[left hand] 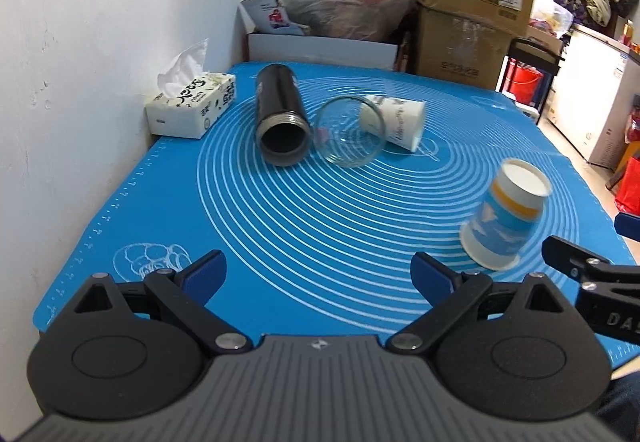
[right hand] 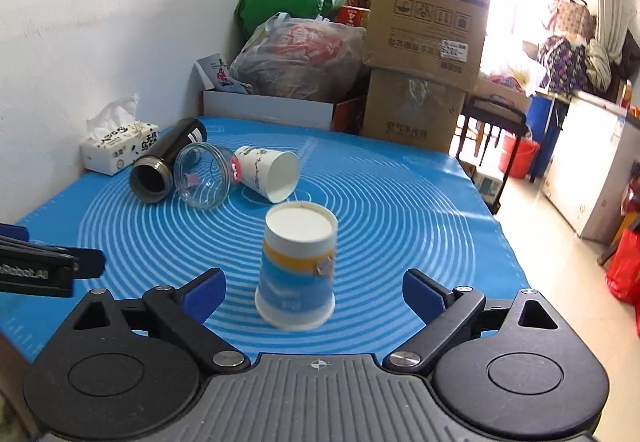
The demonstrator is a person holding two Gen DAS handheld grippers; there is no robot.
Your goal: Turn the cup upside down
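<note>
We see blue-banded paper cup (right hand: 297,266) mouth-down on ringed blue silicone mat (right hand: 400,210), white base up, slightly blurred. Right gripper (right hand: 315,292) spread wide, cup between its fingers, touching neither. Left gripper (left hand: 319,274) also wide, holding nothing, cup off to its right. Far left: black cylindrical flask (left hand: 280,114), clear glass jar (left hand: 348,136), printed white paper cup (left hand: 398,120), all on sides. Tissue pack (left hand: 192,104) by wall.

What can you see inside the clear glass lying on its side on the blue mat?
The clear glass appears empty; through its wall show the blue mat and part of the white paper cup behind it. A small pink mark shows on the glass; its nature is unclear.
</note>
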